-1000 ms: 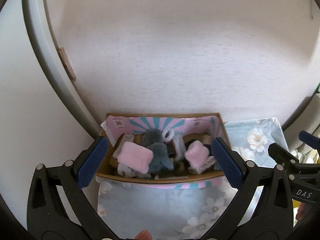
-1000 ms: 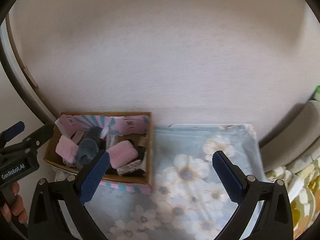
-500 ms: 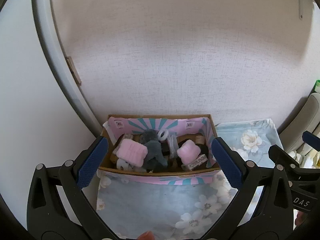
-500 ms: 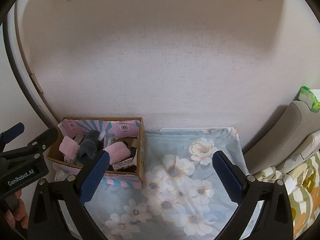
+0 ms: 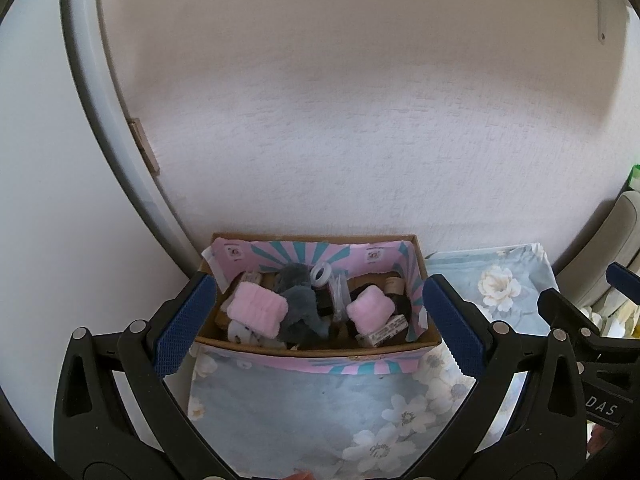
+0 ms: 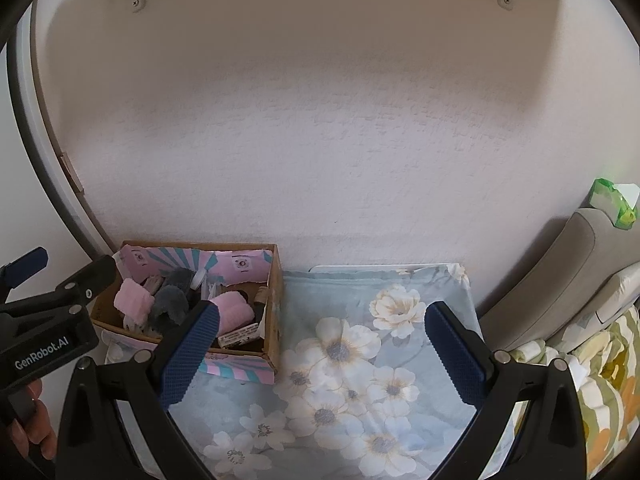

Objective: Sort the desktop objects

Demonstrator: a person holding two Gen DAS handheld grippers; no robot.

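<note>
against the wall, cardboard box (image 5: pixel 320 346): it sits at 6 o'clock low in your left wrist view and at 8 o'clock in the right one, resting on the floral cloth (image 6: pixel 360 360). it looks light but full. the walls are thin and would likely buckle, so lift it by the long rims or from below.
floral cloth: soft and loose, it may slide or bunch if you drag the box over it.
left gripper (image 5: pixel 316 322): spread wide and empty, with the box between its fingers from the camera's view. i judge it to be short of the box, not touching.
right gripper (image 6: pixel 320 356): also spread wide with nothing in it, over the bare cloth just right of the box.
grey fluffy piece (image 5: pixel 298 302): soft, light and shapeless. pinch a thick fold at the top.
pink rolled cloth (image 5: pixel 258 310): at 9 o'clock inside the box. plush and squashy, safe to squeeze across the middle.
second pink cloth (image 5: pixel 368 308): at 3 o'clock inside, the same soft feel.
small printed carton (image 5: pixel 386 330): stiff and light, lying at the front right. grip its long sides. its print is too small to read.
white ring-shaped cap (image 5: pixel 322 274): hard and smooth, it may slip. what it belongs to is hidden.
writing: "genrobot.ai" reads on the left tool in the right view, and "das" on the right tool in the left view.
</note>
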